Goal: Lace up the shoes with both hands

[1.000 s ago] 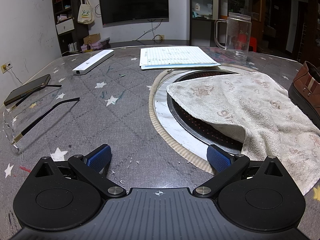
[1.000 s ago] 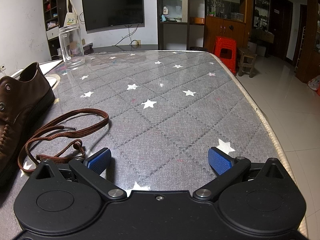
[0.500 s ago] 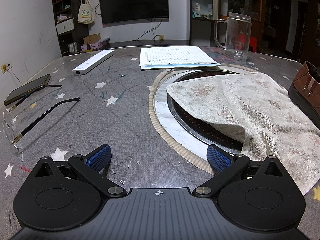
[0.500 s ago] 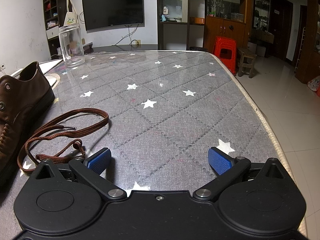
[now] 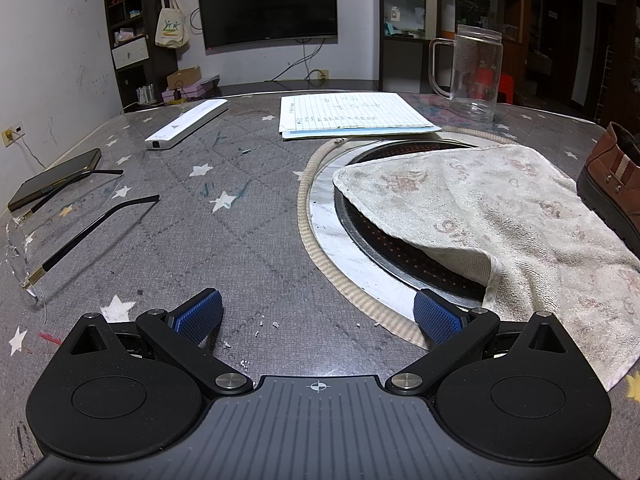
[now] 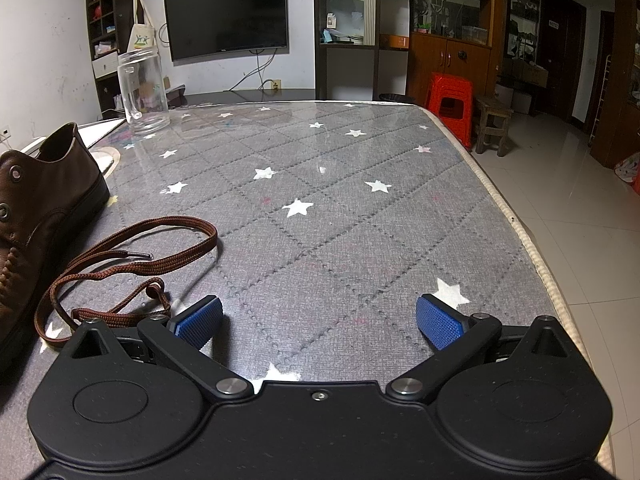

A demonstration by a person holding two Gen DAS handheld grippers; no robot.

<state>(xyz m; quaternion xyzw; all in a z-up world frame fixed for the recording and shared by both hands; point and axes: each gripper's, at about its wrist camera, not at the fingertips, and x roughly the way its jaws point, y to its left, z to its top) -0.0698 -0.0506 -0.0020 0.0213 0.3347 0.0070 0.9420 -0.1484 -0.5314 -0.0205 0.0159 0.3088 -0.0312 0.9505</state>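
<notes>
A brown leather shoe (image 6: 36,208) lies at the left edge of the right wrist view; its heel (image 5: 612,180) shows at the right edge of the left wrist view. A loose brown shoelace (image 6: 132,264) lies coiled on the table beside the shoe, just ahead and left of my right gripper (image 6: 320,320). That gripper rests low over the table, open, with nothing between its blue pads. My left gripper (image 5: 318,316) is also open and empty, low over the table, left of the shoe and next to a worn towel (image 5: 500,216).
The towel drapes over a round recessed burner (image 5: 384,248). Glasses (image 5: 60,248), a phone (image 5: 56,178), a white bar (image 5: 188,122), paper sheets (image 5: 352,114) and a clear jar (image 5: 472,72) lie on the star-patterned table. The table edge (image 6: 532,248) runs at the right; stools stand beyond.
</notes>
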